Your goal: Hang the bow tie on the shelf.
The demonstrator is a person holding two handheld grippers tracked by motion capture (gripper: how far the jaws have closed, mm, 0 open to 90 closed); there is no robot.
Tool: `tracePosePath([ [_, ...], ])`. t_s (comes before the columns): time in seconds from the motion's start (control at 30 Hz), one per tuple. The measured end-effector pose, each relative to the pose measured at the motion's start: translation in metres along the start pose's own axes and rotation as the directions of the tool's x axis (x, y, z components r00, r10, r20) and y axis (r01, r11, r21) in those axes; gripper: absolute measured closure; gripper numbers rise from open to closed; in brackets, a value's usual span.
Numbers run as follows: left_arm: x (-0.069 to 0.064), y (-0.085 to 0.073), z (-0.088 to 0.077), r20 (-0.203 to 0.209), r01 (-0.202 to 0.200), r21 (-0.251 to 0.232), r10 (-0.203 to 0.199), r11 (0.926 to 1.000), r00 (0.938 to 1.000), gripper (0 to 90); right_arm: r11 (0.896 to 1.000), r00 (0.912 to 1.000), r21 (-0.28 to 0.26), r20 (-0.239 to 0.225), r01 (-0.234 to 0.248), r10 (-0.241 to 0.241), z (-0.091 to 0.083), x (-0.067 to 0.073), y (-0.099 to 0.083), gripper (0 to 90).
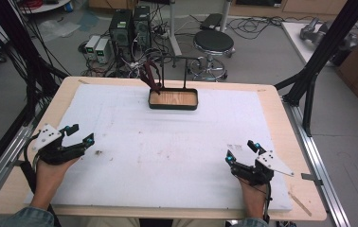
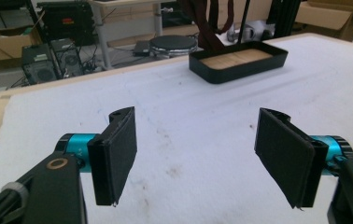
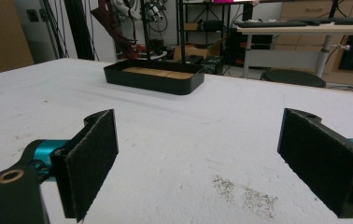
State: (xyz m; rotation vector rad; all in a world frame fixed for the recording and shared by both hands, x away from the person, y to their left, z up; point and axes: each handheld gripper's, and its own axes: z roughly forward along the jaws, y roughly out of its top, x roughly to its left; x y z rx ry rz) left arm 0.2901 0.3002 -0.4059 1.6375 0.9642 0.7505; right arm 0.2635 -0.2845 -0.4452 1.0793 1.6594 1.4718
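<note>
Both the left gripper point(image 1: 82, 134) and right gripper point(image 1: 241, 150) gape over white foam point(image 1: 167, 142).

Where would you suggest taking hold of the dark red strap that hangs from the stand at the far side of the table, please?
Probably at the strap where it hangs free below the stand's crossbar, above the black tray. It droops on the tray's left, so the left gripper, whose jaws stand open, could come in level from that side and pinch across the flat band. Its lower end is too small to judge.
</note>
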Motion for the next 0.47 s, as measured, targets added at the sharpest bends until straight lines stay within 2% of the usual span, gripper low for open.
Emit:
tracePosePath([
  [0.2, -0.002, -0.015, -0.003, -0.01, 0.007, 0.015, -0.007, 0.9999, 0.9999, 29.8, 1.0, 1.0, 0.001, -0.001, 0.003, -0.003, 0.0, 0.0, 0.0, 11.3],
  [0.47, -0.003, -0.017, -0.002, -0.013, 0.013, 0.02, -0.012, 0.9997, 0.9998, 29.6, 1.0, 1.0, -0.001, 0.0, 0.006, -0.006, 0.0, 0.0, 0.0, 11.3],
])
